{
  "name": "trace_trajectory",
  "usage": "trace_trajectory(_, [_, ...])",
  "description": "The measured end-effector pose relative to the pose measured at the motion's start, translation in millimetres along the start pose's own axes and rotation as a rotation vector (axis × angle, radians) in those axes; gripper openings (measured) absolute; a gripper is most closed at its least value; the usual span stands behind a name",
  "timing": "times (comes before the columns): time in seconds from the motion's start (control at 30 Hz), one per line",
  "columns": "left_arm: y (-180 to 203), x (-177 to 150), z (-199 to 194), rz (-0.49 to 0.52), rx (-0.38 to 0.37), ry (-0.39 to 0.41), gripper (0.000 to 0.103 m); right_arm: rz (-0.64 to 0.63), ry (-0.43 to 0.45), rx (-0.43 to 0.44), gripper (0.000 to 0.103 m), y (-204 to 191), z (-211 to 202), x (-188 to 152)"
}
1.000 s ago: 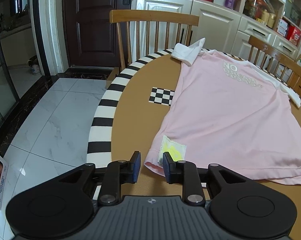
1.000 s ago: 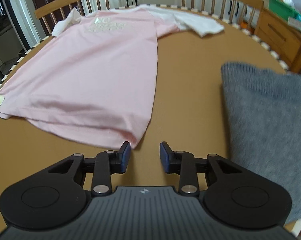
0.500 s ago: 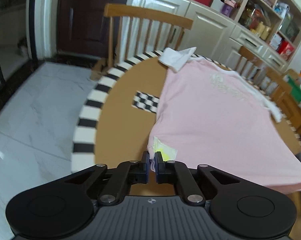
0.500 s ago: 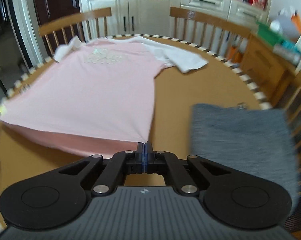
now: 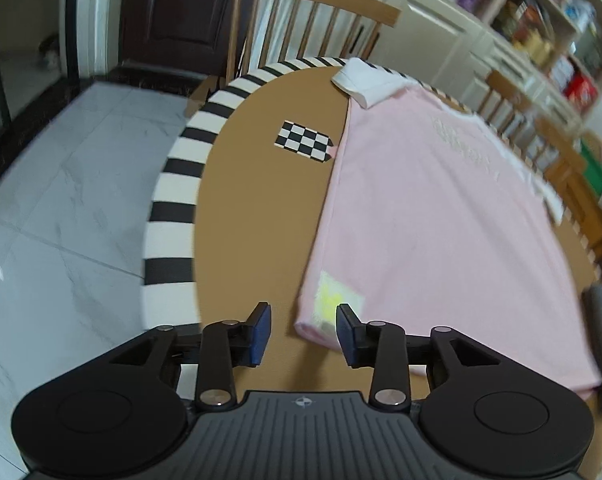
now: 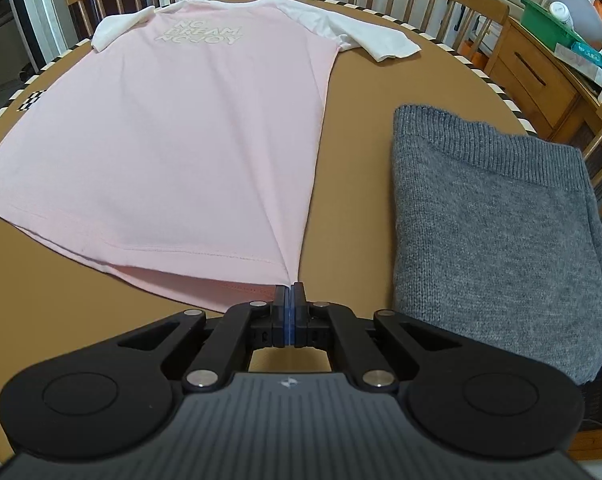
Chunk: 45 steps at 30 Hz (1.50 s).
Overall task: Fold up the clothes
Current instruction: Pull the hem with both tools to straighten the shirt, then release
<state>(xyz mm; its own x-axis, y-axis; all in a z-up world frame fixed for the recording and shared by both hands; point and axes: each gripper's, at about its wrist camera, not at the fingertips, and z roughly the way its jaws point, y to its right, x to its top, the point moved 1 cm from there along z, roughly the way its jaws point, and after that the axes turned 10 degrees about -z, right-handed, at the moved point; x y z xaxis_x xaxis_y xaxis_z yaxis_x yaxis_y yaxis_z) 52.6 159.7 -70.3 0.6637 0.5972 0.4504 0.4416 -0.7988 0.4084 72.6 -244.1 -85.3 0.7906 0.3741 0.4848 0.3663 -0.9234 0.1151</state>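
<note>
Right tongs (image 6: 288, 298) are clamped fully together on the near hem corner of the pink T-shirt (image 6: 205, 120), which is lifted a bit off the desk (image 6: 357, 128) there. Left tongs (image 5: 304, 332) are opening, with the other hem corner, the one with the yellow label (image 5: 335, 300), sitting just between the pads but not pinched. So I'd say regrip that left corner first, right at the hem, before lifting anything. Then raise both corners evenly and carry them toward the far edge where the white sleeves lie. Keep clear of the grey sweater (image 6: 497, 216) folded by the right edge.
</note>
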Motion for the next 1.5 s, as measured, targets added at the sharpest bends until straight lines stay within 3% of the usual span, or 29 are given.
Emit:
trace_trajectory(0.07, [3.8, 2.0, 6.3, 0.009, -0.014, 0.002, 0.024, 0.001, -0.001, 0.001, 0.000, 0.9, 2.2, -0.6])
trace_trajectory(0.1, [6.4, 1.6, 9.8, 0.030, -0.004, -0.005, 0.006, -0.001, -0.002, -0.001, 0.000, 0.1, 3.9, -0.7])
trace_trajectory(0.43, [6.9, -6.7, -3.9, 0.119, 0.081, -0.041, 0.006, -0.041, -0.029, 0.008, 0.000, -9.7, -2.2, -15.4])
trace_trajectory(0.67, [-7.0, -22.5, -28.6, 0.121, 0.089, -0.104, 0.006, -0.148, -0.105, 0.038, 0.000, -27.1, -19.0, -41.7])
trace_trajectory(1.07, [-11.1, -40.3, -48.1, 0.113, 0.090, -0.124, 0.006, -0.136, -0.148, 0.069, 0.000, -28.0, -27.8, -60.4])
trace_trajectory(1.17, [-10.5, -39.1, -47.4, 0.118, 0.099, -0.133, 0.012, -0.122, -0.149, 0.079, 0.006, -25.1, -24.5, -57.3])
trace_trajectory(1.23, [-13.0, -37.7, -52.2, 0.121, 0.124, -0.144, 0.032, -0.106, -0.168, 0.090, 0.013, -20.5, -25.3, -57.5])
trace_trajectory(1.27, [-15.0, -36.2, -56.5, 0.124, 0.140, -0.150, 0.036, -0.102, -0.199, 0.103, 0.022, -18.1, -26.8, -57.6])
trace_trajectory(1.33, [-18.4, -26.2, -72.1, 0.139, 0.157, -0.157, 0.040, -0.106, -0.251, 0.121, 0.021, -13.3, -35.4, -60.4])
trace_trajectory(1.43, [-2.4, 4.7, -95.5, 0.209, 0.120, -0.082, 0.049, -0.127, -0.222, 0.114, 0.021, 1.8, -57.4, -46.9])
trace_trajectory(1.5, [24.1, 29.9, -94.2, 0.269, 0.054, 0.003, 0.055, -0.101, -0.125, 0.096, 0.022, 19.0, -60.4, -15.5])
